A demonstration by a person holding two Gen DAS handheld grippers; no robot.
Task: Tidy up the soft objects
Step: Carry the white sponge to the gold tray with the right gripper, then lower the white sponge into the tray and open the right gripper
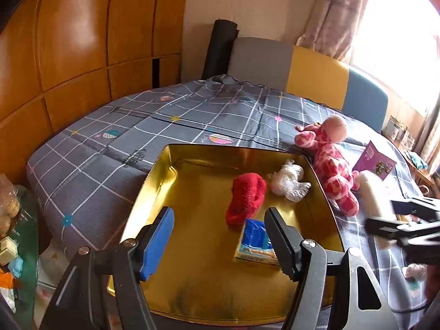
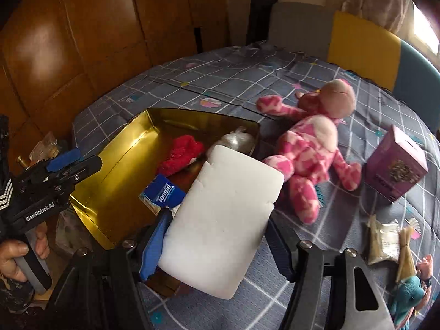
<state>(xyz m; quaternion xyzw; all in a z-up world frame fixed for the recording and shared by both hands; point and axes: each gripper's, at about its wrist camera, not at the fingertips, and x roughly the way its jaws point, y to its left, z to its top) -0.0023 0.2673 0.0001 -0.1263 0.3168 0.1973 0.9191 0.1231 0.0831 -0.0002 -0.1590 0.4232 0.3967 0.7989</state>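
A gold tin box [image 1: 154, 181] sits on the bed and holds a red plush [image 1: 246, 198], a white plush in plastic [image 1: 290, 180] and a blue tissue pack [image 1: 255, 239]. My left gripper [image 1: 220, 239] is open and empty above the tin. My right gripper [image 2: 217, 244] is shut on a white foam sponge [image 2: 222, 217], held over the tin's right rim [image 2: 90, 162]; the sponge also shows in the left wrist view [image 1: 374, 192]. A pink spotted plush [image 2: 310, 148] lies on the bed right of the tin.
A purple carton [image 2: 396, 165] stands on the checked bedcover [image 1: 110, 148] at the right. A small packet [image 2: 383, 239] and a teal doll [image 2: 407, 297] lie near the front right. Wooden wardrobes stand behind; a glass side table [image 1: 16, 233] is at left.
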